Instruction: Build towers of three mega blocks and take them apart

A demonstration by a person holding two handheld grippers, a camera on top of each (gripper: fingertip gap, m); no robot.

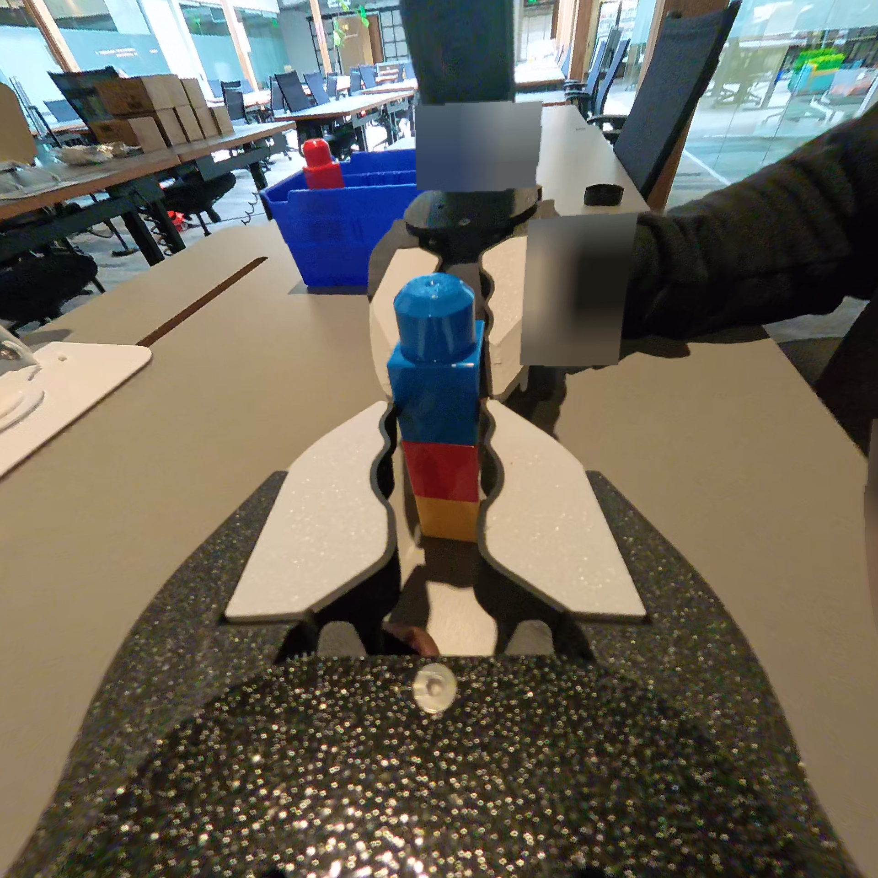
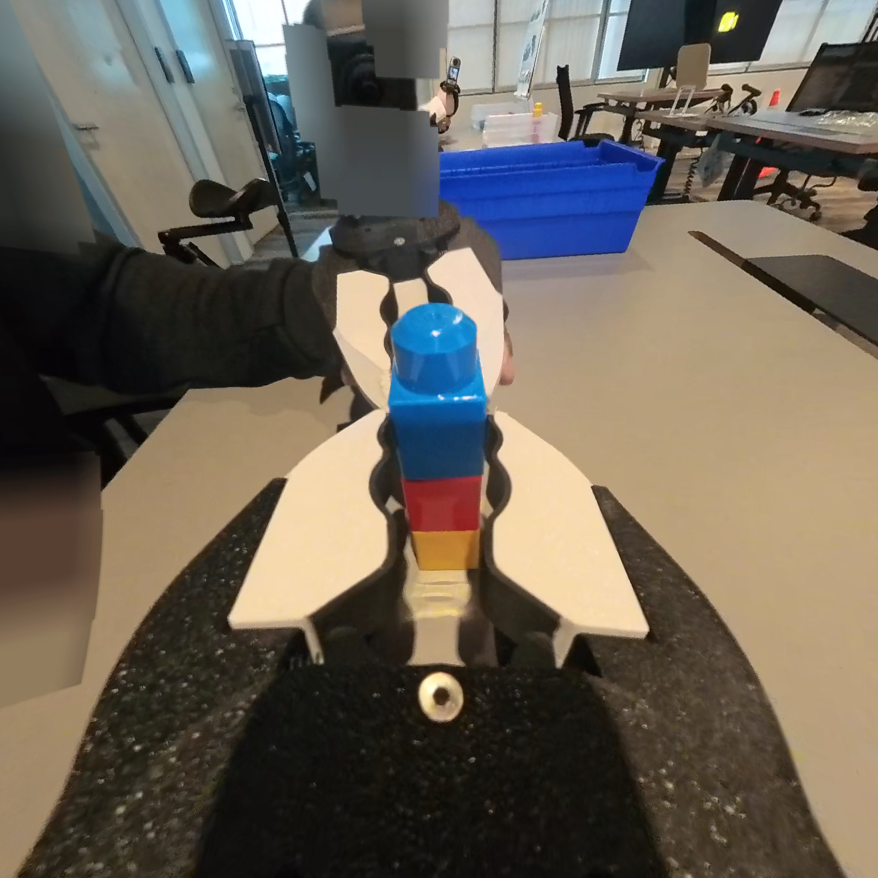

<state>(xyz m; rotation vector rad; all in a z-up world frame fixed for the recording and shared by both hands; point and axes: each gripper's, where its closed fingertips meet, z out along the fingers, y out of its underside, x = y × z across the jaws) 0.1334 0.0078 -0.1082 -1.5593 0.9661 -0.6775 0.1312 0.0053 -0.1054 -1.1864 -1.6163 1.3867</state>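
A tower of three blocks stands on the grey table (image 1: 228,404): a blue block (image 1: 434,385) on top, a red block (image 1: 439,470) in the middle, a yellow block (image 1: 446,518) at the bottom. It also shows in the right wrist view, blue (image 2: 437,437), red (image 2: 442,503), yellow (image 2: 444,548). My left gripper (image 1: 437,408) is closed around the tower; I cannot tell which block its jaws press. My right gripper (image 2: 437,418) faces it from the other side, shut on the blue block. Its white fingers (image 1: 503,304) show behind the tower.
A blue bin (image 1: 332,228) stands at the far table edge with a red block (image 1: 320,164) in it; the bin also shows in the right wrist view (image 2: 546,214). A white board (image 1: 71,380) lies left. A black cap (image 1: 603,194) sits far right. Dark sleeves (image 1: 760,237) hold the grippers. Less than 4 cm separates the two grippers' tips.
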